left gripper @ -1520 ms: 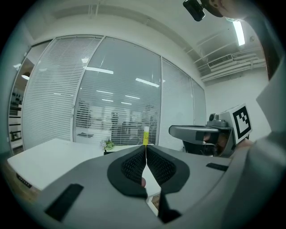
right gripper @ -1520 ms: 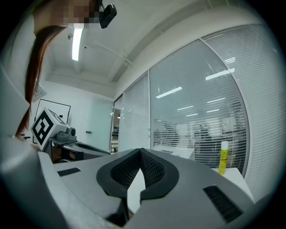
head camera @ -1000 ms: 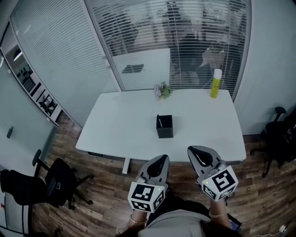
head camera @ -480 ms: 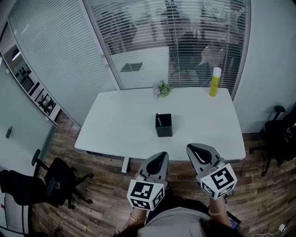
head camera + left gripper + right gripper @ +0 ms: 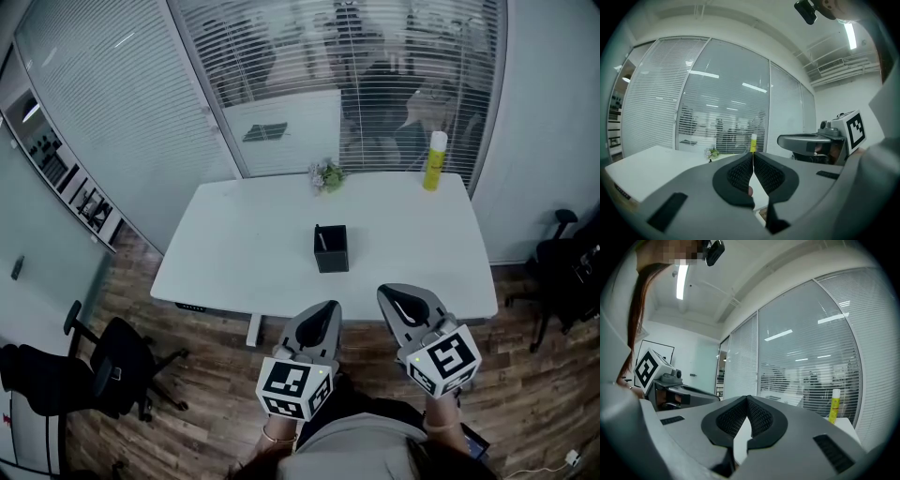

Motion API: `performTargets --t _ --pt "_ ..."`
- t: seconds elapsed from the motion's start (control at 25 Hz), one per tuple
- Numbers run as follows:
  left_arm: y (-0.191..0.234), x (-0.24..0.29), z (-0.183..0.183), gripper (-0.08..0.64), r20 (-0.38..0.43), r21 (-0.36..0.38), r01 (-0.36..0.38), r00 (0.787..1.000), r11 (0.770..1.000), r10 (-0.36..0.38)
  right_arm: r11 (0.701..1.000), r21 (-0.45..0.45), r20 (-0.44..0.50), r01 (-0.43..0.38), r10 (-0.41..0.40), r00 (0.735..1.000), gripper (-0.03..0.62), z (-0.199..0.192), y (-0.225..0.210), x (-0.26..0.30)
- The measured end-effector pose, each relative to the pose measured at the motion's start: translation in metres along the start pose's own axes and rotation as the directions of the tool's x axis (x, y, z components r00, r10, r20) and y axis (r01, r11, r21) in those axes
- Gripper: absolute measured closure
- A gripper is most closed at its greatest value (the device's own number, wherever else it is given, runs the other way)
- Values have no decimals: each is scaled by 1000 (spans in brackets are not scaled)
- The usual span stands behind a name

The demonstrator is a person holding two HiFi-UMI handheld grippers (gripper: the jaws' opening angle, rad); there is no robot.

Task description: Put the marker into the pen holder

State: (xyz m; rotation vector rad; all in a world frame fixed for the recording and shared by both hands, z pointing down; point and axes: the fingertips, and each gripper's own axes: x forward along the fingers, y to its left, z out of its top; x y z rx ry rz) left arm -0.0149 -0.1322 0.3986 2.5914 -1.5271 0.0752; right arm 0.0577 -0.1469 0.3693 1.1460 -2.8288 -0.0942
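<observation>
The head view looks steeply down on the table point(image 5: 244, 253). Both gripper views face forward, sharing the yellow bottle point(image 5: 753, 143) point(image 5: 834, 405).

Pale sliver point(image 5: 322, 241) inside the pen holder point(image 5: 332, 260), too small for any identification.

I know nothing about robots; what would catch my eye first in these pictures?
Two grey grippers bearing black-and-white patterned cubes, the left gripper and right gripper, hover just in front of the near edge of a white table, both with jaws shut and empty. A black pen holder stands mid-table; a yellow bottle stands at its far right corner.
</observation>
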Motion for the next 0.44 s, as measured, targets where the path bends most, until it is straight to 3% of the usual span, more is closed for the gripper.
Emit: performTargets --t 0.44 --pt "-4 -1 1 538 -1 -7 10 1000 1000 -10 1000 -4 -1 -4 4 1000 565 2 2 1"
